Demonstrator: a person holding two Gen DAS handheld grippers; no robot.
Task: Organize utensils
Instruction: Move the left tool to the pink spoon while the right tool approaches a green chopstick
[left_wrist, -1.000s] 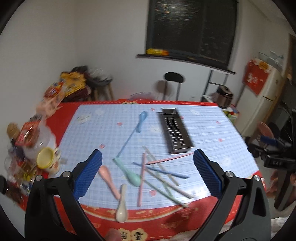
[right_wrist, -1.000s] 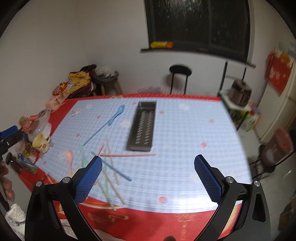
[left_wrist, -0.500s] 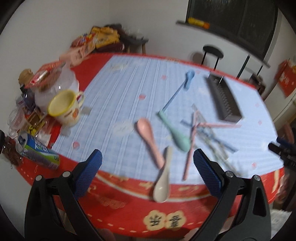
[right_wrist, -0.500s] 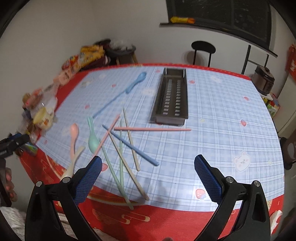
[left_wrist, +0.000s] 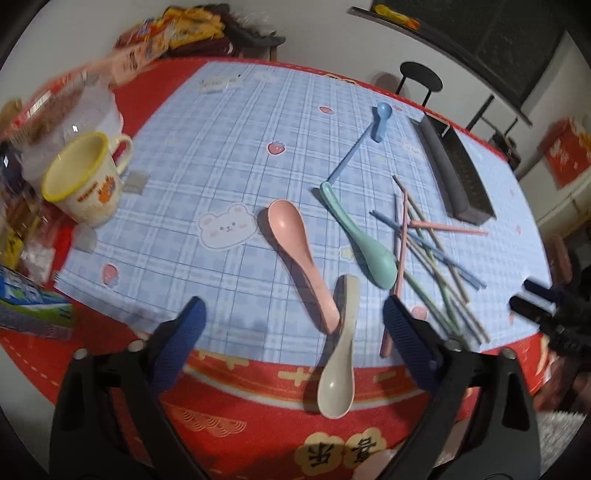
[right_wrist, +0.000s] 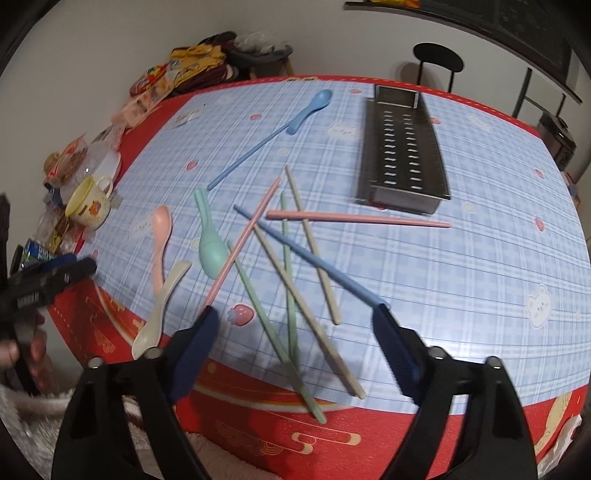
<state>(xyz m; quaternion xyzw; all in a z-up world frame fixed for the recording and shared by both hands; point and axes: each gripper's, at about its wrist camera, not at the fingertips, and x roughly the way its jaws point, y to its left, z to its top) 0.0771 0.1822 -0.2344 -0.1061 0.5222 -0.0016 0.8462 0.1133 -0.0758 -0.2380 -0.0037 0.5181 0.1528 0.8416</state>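
My left gripper (left_wrist: 293, 325) stands apart, nothing pressed between its pads; its jaws have just been narrowing a little. The white spoon (left_wrist: 340, 354) lies in the gap, handle on the blue mat, bowl out over the red table edge (left_wrist: 258, 398). Not gripped.

My right gripper (right_wrist: 295, 332) is likewise released, and its jaws have just been drawing in. Several chopsticks run through the gap: two green (right_wrist: 288, 266), two beige (right_wrist: 314, 251). A blue chopstick (right_wrist: 314, 264) ends just at the right pad. None held.

Outward, left view: pink spoon (left_wrist: 299, 254) just beside the white one, their handles touching or nearly so. Mint spoon (left_wrist: 364, 242) next, its bowl against the chopstick pile. Long blue spoon (left_wrist: 364, 138) farther off, toward the tray.

Outward, right view: one pink chopstick (right_wrist: 242, 247) slants across the pile, another (right_wrist: 354, 218) lies crosswise just short of the tray. Perforated metal tray (right_wrist: 402, 147) sits well apart from both grippers. As far as I can see it holds nothing.

Yellow-rimmed mug (left_wrist: 83, 181) and snack clutter at the mat's far left; not my concern.

Progress, as I judge it: nothing sorted yet. All four spoons and the chopsticks lie loose on the mat. Everything is left to do, likely starting with the white spoon and a chopstick.
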